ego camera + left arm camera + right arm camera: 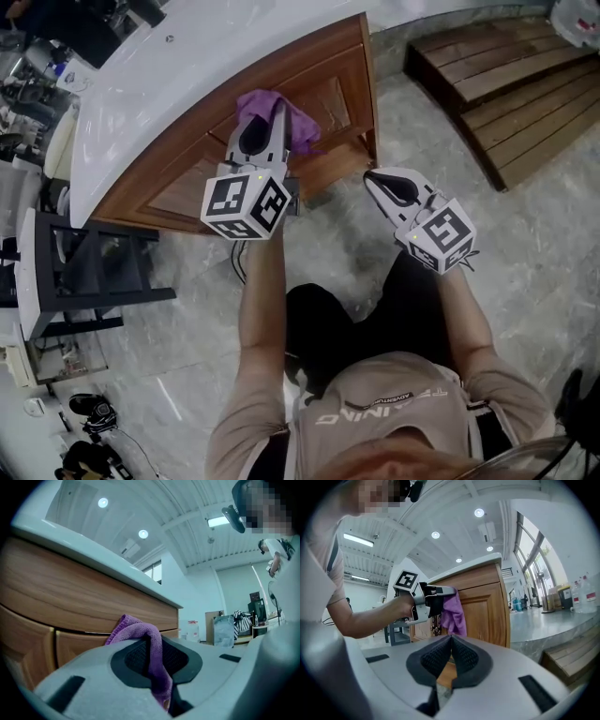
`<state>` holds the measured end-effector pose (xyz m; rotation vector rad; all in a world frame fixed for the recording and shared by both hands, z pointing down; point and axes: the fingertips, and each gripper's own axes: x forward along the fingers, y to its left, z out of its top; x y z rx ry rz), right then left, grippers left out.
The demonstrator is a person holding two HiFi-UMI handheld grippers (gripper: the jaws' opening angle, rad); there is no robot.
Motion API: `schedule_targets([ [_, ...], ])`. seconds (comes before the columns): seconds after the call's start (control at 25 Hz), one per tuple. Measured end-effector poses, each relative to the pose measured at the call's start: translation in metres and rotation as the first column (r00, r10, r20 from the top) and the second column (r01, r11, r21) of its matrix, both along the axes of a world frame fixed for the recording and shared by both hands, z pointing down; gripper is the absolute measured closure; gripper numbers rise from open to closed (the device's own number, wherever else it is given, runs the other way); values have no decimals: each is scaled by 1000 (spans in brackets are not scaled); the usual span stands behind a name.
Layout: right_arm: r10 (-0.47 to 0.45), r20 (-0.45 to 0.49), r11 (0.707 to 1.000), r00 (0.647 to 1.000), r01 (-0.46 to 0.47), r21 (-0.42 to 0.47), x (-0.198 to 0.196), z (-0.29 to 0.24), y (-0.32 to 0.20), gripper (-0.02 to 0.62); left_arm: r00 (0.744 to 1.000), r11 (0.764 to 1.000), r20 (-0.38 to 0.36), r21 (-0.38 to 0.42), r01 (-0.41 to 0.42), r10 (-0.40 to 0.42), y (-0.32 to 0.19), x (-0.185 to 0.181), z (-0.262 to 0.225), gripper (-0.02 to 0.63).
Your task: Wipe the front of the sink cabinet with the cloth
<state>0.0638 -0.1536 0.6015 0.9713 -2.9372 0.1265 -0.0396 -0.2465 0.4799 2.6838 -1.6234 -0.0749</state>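
Cloth (140, 631) between jaws of left tool (277, 114)

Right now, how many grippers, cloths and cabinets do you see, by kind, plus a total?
Grey two-jaw grippers: 2, left gripper and right gripper
Purple woven cloth: 1
Brown wooden sink cabinet: 1
Total: 4

Floor (534, 272): grey marbled stone, bare in front of the sink cabinet (328, 103); the cabinet, brown wood under a white top (141, 103), stands directly on it; wooden steps (506, 84) rest on the floor to the cabinet's right; a dark metal rack (103, 267) stands at the cabinet's left end.
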Motion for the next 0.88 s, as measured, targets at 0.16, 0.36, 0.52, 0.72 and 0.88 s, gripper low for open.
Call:
schedule_targets([
  [0.16, 24, -13, 1000, 1000, -24, 4, 13, -2, 0, 583, 999, 999, -22, -10, -47, 47, -11, 24, 3, 569],
  [0.36, 62, -20, 998, 998, -62, 13, 37, -7, -1, 583, 995, 995, 6, -19, -100, 100, -25, 64, 13, 569],
  [0.52, 91, -33, 996, 995, -91, -3, 56, -1, 0, 583, 987, 987, 23, -31, -156, 156, -38, 99, 18, 569],
  [0.72, 116, -40, 993, 992, -117, -23, 71, 7, 4, 583, 976, 975, 29, -54, -215, 217, -48, 131, 17, 569],
  [0.88, 126, -42, 992, 991, -127, -19, 77, 6, 6, 583, 968, 968, 42, -51, -245, 247, -53, 149, 12, 569],
])
